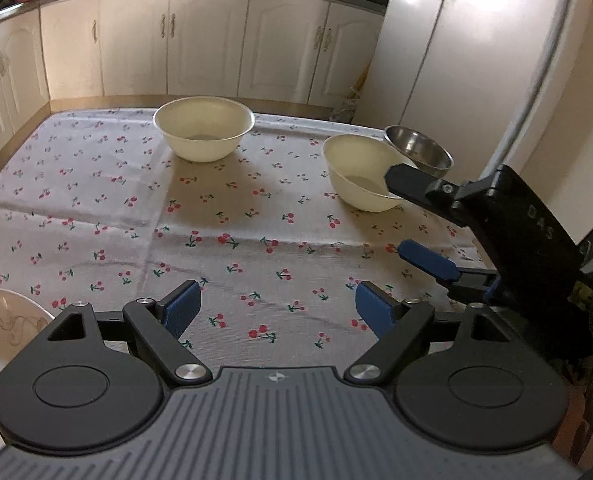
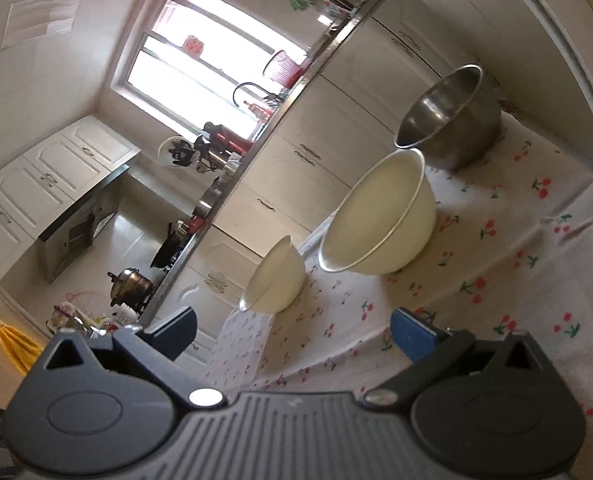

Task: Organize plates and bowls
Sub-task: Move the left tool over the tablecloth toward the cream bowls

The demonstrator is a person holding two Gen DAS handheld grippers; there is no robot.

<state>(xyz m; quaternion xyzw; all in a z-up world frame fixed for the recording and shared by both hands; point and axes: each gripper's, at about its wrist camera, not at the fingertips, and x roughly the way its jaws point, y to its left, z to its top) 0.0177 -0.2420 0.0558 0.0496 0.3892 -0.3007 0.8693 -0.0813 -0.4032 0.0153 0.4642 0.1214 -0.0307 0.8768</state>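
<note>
Two grippers over a cherry-print tablecloth [image 1: 144,184] bearing three bowls and a plate.

Left gripper [image 1: 276,312]: fingers spread wide, nothing between the blue pads [image 1: 182,308], low over bare cloth near the table's near edge. Right gripper [image 1: 406,216]: rolled on its side at the right of the table, fingers likewise spread and holding nothing; in the left wrist view its upper finger crosses in front of the near cream bowl [image 1: 358,172], whether touching cannot be told, while its own view [image 2: 294,330] shows it short of that bowl [image 2: 376,216]. Far cream bowl [image 1: 203,128] stands upright near the table's far edge, well apart from the near one. Steel bowl [image 1: 418,148] sits just behind the near cream bowl, at the far right corner. A patterned plate [image 1: 8,316] lies at the near left, partly hidden by the left gripper.
</note>
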